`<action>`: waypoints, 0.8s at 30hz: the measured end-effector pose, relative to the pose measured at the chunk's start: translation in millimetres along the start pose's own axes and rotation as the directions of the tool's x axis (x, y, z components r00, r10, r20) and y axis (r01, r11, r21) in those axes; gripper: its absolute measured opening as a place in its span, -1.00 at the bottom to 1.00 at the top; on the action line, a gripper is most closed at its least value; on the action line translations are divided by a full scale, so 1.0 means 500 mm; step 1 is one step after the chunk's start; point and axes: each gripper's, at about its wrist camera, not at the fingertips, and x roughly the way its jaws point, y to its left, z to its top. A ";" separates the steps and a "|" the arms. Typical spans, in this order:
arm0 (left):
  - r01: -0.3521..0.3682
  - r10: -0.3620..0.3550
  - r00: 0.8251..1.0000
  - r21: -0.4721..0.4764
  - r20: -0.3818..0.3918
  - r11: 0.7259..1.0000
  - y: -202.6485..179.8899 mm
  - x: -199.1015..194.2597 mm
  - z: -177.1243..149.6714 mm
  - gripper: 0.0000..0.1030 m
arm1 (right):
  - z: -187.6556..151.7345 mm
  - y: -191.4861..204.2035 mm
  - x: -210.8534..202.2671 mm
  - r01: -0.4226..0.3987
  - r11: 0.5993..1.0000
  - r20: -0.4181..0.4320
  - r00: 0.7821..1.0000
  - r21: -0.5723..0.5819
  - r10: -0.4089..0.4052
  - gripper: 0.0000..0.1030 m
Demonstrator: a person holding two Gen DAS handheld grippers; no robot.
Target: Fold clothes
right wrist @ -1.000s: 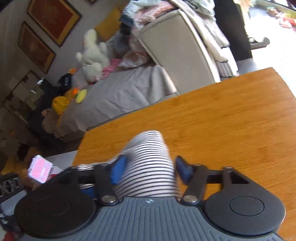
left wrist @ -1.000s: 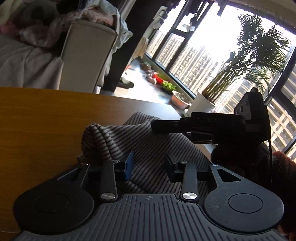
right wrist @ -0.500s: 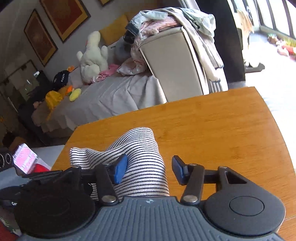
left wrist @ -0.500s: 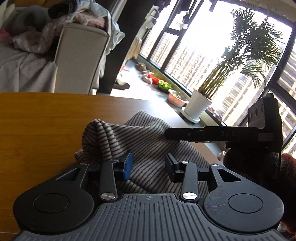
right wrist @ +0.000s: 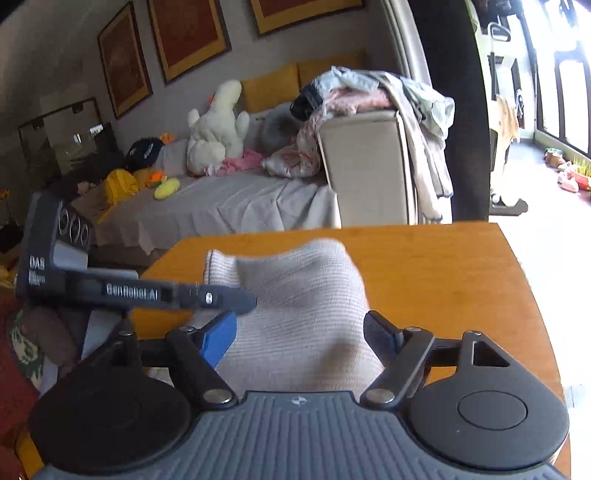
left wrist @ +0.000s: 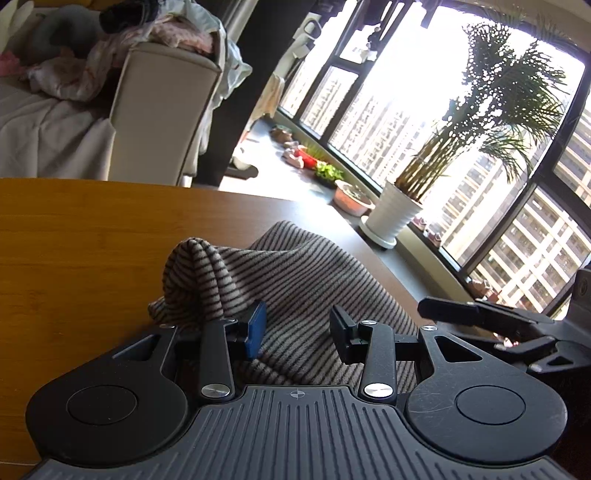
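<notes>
With both the left gripper (left wrist: 297, 330) and the right gripper (right wrist: 299, 334) spread wide and gripping nothing, the bunched brown-and-cream striped knit garment (left wrist: 295, 273) heaped on the orange wooden table (left wrist: 85, 236) could slump and lose its fold.

Wooden table (left wrist: 92, 236) in foreground. Sofa (right wrist: 236, 206) behind it, grey cover; white plush toy (right wrist: 216, 129) on seat, clothes pile (right wrist: 354, 99) heaped on armrest. Framed pictures (right wrist: 188, 33) on wall above. Potted palm (left wrist: 399, 210) in white pot by large windows (left wrist: 391, 110); high-rise blocks outside. Pink bowl (left wrist: 352, 201) beside pot.
</notes>
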 end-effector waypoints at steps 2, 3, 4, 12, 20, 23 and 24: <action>0.005 -0.005 1.000 -0.013 0.000 1.000 0.004 -0.001 0.002 -0.18 | -0.029 0.019 0.017 0.070 0.997 0.017 0.997 -0.043 -0.070 0.64; 0.008 -0.008 1.000 -0.020 0.001 1.000 0.006 -0.001 0.004 -0.18 | -0.042 0.029 0.025 0.101 0.993 0.033 0.995 -0.062 -0.099 0.67; 0.010 -0.010 1.000 -0.027 0.001 1.000 0.009 -0.001 0.005 -0.18 | -0.045 0.030 0.027 0.110 0.993 0.036 0.993 -0.045 -0.109 0.68; -0.042 0.050 0.994 -0.085 0.097 0.995 -0.002 -0.067 0.029 0.26 | -0.055 0.016 0.022 0.098 0.995 0.048 0.994 -0.004 -0.098 0.69; -0.138 0.140 0.990 -0.165 -0.001 0.977 0.022 -0.026 0.042 0.12 | -0.057 0.016 0.018 0.096 0.995 0.059 0.994 -0.007 -0.095 0.71; -0.154 0.156 0.988 -0.146 0.000 0.977 0.026 -0.019 0.040 -0.24 | -0.028 0.011 -0.003 0.078 0.996 0.083 0.994 -0.052 -0.073 0.67; -0.154 0.156 0.988 -0.127 0.005 0.980 0.023 -0.022 0.039 -0.26 | 0.002 0.006 -0.006 0.072 0.995 0.095 0.993 -0.068 -0.065 0.50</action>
